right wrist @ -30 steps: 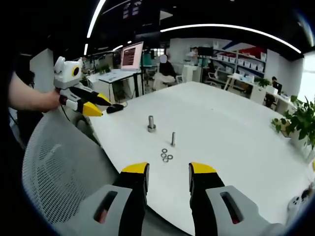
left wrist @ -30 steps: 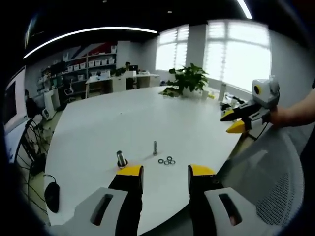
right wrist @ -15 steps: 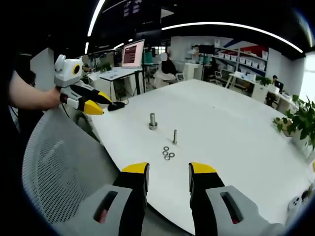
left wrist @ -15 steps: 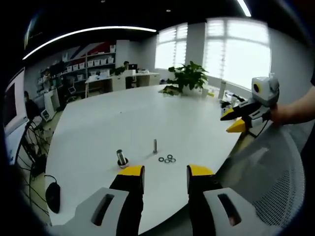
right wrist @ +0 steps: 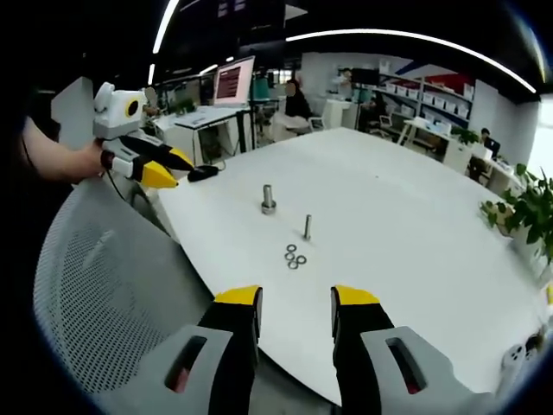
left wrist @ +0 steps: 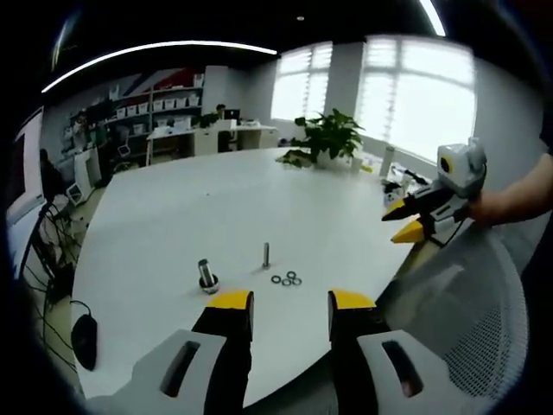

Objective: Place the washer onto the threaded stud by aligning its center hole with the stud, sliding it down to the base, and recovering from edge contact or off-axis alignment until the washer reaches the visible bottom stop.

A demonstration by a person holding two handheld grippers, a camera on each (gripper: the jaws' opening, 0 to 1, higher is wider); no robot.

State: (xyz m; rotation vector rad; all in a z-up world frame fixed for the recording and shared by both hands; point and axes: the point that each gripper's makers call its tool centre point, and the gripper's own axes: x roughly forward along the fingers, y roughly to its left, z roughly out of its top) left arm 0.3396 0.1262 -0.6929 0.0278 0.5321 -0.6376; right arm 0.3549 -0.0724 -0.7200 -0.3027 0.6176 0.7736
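The washers point(left wrist: 284, 279) are three small dark rings lying flat in a tight cluster on the white table point(left wrist: 216, 207), just ahead of the left gripper point(left wrist: 287, 301) and a little toward its right jaw; in the right gripper view the same cluster point(right wrist: 295, 257) lies ahead of the right gripper point(right wrist: 295, 296), close to the middle of its gap. Just beyond them stands the stud point(left wrist: 266, 254), a thin grey upright pin, apart from the rings; seen from the right gripper it point(right wrist: 307, 227) rises just past the cluster. A thicker bolt point(left wrist: 206, 275) stands upright on a wide base off the left jaw's side, near the stud but not touching it. Both grippers are held off the table edge with yellow-tipped jaws apart and nothing between them. A mesh chair back point(right wrist: 112, 294) lies between the two grippers. A potted plant point(left wrist: 328, 138) sits at the table's far side, and a black mouse point(left wrist: 84, 341) lies near the left gripper's left side.
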